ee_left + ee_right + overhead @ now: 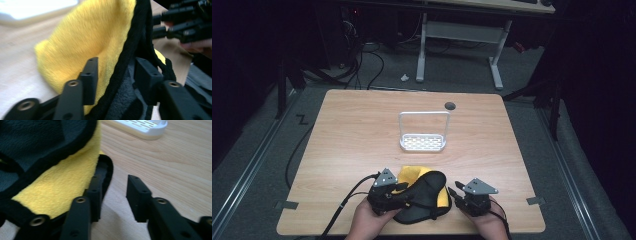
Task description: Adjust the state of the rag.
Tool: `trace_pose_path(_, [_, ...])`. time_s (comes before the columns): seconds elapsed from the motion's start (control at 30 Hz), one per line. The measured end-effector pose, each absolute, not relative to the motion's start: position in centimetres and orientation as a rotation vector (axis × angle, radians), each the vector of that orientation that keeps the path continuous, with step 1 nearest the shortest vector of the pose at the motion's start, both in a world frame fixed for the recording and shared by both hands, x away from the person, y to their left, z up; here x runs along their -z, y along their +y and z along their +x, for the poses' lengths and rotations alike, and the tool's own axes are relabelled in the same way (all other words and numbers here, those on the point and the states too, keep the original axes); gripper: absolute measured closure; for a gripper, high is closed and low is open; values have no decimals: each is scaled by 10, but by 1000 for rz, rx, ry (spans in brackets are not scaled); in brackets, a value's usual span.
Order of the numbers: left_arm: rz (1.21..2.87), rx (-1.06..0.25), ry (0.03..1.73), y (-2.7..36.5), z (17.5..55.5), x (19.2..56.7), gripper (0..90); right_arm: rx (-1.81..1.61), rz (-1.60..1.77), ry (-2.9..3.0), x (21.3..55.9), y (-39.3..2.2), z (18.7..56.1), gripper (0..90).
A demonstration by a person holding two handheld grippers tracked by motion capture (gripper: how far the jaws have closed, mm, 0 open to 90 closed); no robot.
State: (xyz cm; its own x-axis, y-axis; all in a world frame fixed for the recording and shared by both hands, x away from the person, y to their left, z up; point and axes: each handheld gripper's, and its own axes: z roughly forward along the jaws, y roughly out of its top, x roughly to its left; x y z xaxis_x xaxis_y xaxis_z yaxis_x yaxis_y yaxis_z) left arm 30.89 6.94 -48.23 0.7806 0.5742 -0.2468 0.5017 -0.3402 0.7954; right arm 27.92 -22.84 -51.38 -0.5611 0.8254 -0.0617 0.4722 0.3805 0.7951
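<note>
Crumpled yellow-and-black fleece cloth [424,195] near white rack [423,143] on light wooden table [342,130], dark room; left gripper [116,75] jaws part-open astride its black edge, right gripper [113,195] part-open, holding nothing.

This looks like a lab. Around the wooden worktop [362,125] lie grey carpet [452,75] and loose black cables [362,65]. Beyond it stands a white-legged desk [462,45] in the dark.

The high view looks forward and down from above the table's [362,125] near edge, taking in the whole top and the floor beyond. Each gripper view sits low and very close, looking along its own jaws. Both share the yellow-and-black cloth [95,37] and the white rack [142,127] at frame top.
</note>
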Motion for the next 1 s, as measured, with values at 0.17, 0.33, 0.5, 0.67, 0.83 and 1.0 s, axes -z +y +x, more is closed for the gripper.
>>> trace_pose_path(0.17, [2008,-140,767,61,316,463,473,-1018,1124,2235,511,-223,278,897])
trace_pose_path(0.33, [2054,-164,739,37,332,452,455,-1019,1107,2317,516,-220,279,900])
trace_pose_path(0.5, [2116,-188,770,25,343,453,625,-1001,1077,2366,518,-212,277,900])
trace_pose_path(0.67, [2069,-232,824,52,344,452,784,-959,1081,2396,524,-209,279,900])
trace_pose_path(0.83, [2020,-271,925,95,349,456,822,-945,1098,2386,524,-210,281,900])
trace_pose_path(1.0, [1991,-270,1042,137,350,475,824,-919,1098,2375,523,-212,282,900])
